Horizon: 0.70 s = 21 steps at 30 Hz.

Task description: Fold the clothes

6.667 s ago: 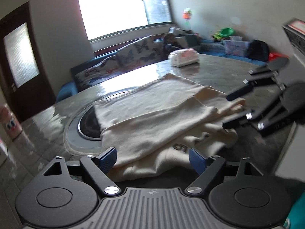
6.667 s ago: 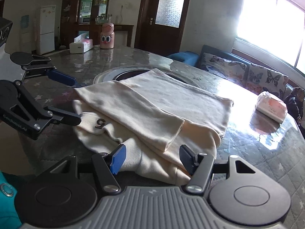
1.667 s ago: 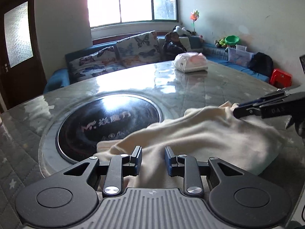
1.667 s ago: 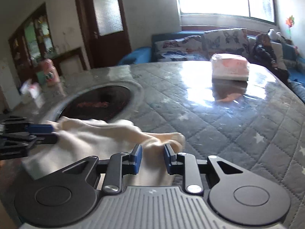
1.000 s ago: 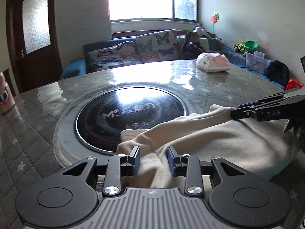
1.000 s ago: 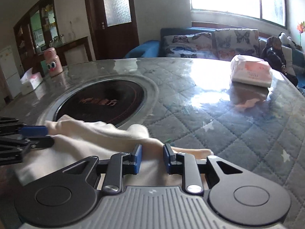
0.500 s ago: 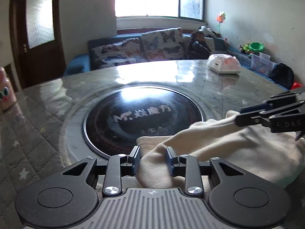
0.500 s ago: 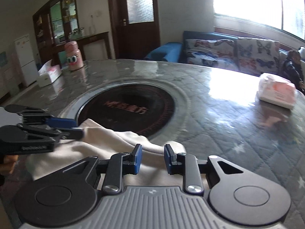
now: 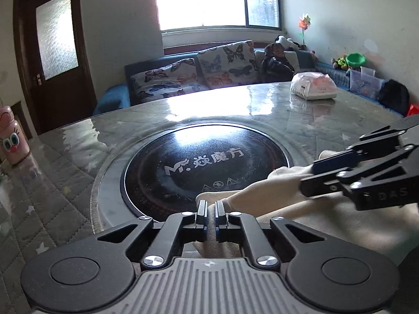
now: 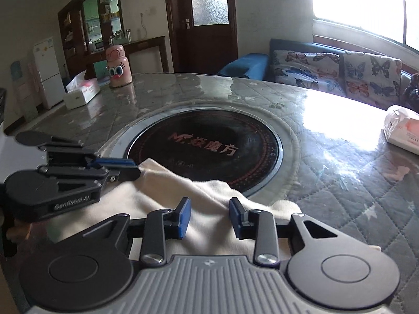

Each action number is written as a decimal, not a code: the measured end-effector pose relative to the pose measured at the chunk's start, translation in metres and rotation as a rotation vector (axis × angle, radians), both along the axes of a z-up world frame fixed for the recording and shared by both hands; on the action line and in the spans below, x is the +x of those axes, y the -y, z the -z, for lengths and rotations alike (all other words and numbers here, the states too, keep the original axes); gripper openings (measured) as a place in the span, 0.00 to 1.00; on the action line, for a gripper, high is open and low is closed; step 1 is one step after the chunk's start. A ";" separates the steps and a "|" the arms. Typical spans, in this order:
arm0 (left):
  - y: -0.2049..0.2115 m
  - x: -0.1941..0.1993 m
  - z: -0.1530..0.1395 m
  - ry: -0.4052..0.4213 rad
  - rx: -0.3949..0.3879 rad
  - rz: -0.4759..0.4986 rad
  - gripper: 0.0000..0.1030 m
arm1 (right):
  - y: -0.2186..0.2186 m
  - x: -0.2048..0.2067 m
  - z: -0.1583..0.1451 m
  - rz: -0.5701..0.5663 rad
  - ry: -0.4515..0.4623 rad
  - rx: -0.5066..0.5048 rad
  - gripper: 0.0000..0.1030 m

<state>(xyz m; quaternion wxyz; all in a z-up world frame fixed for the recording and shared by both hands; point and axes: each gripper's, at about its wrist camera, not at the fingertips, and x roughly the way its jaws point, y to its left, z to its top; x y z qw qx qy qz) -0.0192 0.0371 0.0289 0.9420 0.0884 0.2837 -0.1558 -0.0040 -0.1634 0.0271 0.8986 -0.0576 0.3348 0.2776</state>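
pinching cream garment (image 9: pixel 275 196) edge in left gripper (image 9: pixel 211 216); right gripper (image 10: pixel 209 218) parted above.

Pink bottle (image 10: pixel 118 66) beside tissue box (image 10: pixel 81 92); black hob (image 9: pixel 207 167) mid-table.

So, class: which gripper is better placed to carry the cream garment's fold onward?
The left gripper: its jaws have just closed on the cream garment. The right gripper has just been opening, pads off the cloth.
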 end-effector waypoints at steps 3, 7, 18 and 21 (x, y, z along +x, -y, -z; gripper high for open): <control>-0.002 -0.012 -0.010 0.024 -0.032 0.007 0.09 | -0.007 0.006 -0.005 -0.030 0.007 -0.010 0.31; 0.002 -0.036 -0.018 0.039 -0.078 0.106 0.09 | -0.018 0.020 0.004 -0.056 -0.015 -0.053 0.31; 0.021 -0.062 0.005 -0.032 -0.052 0.246 0.09 | -0.026 0.035 0.012 -0.052 -0.031 -0.060 0.37; 0.015 -0.065 -0.002 -0.025 -0.076 0.220 0.10 | -0.021 0.030 0.005 -0.048 -0.020 -0.044 0.37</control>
